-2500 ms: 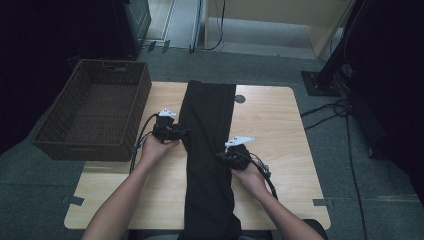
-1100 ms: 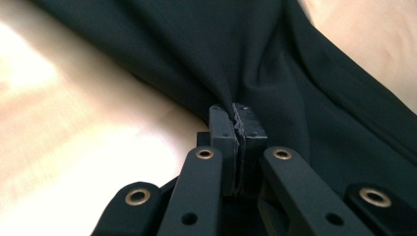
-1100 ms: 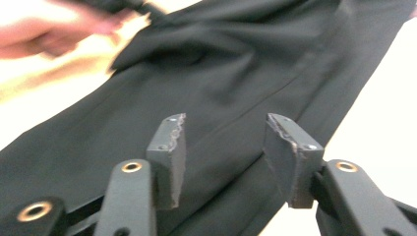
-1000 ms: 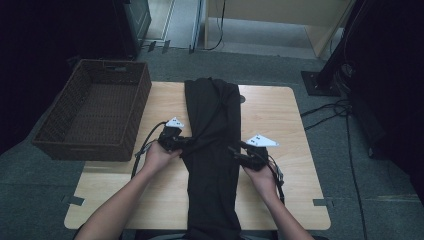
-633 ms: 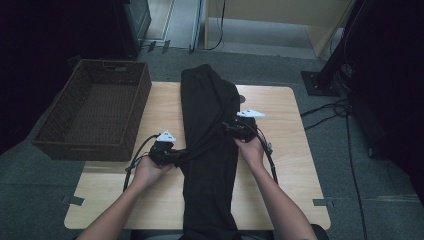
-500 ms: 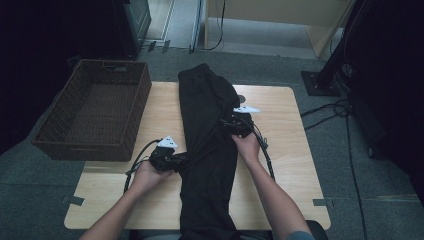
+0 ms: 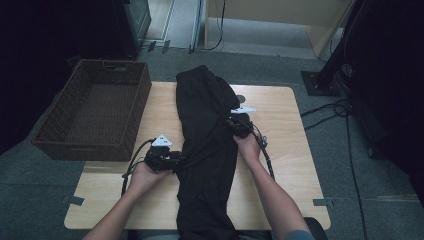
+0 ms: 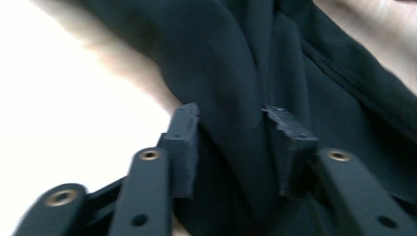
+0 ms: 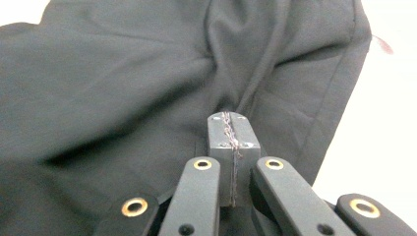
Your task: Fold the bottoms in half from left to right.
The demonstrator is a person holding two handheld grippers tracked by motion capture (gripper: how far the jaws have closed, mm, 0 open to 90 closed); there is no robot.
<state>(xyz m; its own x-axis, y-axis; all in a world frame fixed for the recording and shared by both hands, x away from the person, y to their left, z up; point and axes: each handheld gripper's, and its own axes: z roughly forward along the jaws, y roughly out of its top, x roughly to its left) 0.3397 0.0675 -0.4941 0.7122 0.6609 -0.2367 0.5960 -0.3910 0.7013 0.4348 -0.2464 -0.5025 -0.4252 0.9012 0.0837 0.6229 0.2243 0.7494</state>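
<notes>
Black trousers (image 7: 207,150): matt woven cloth, softly creased. Bench (image 7: 295,165): pale smooth wood, grain seen. Basket (image 7: 95,112): dark rough wicker. Left hand-held gripper (image 8: 231,147): matt black plastic, brass-coloured rivets noted.

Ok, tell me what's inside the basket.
The basket shows just its own woven brown floor and walls in the high view; nothing lies in it. The strip of floor right behind its near wall is hidden by that wall. The trousers lie beside it on the table.
</notes>
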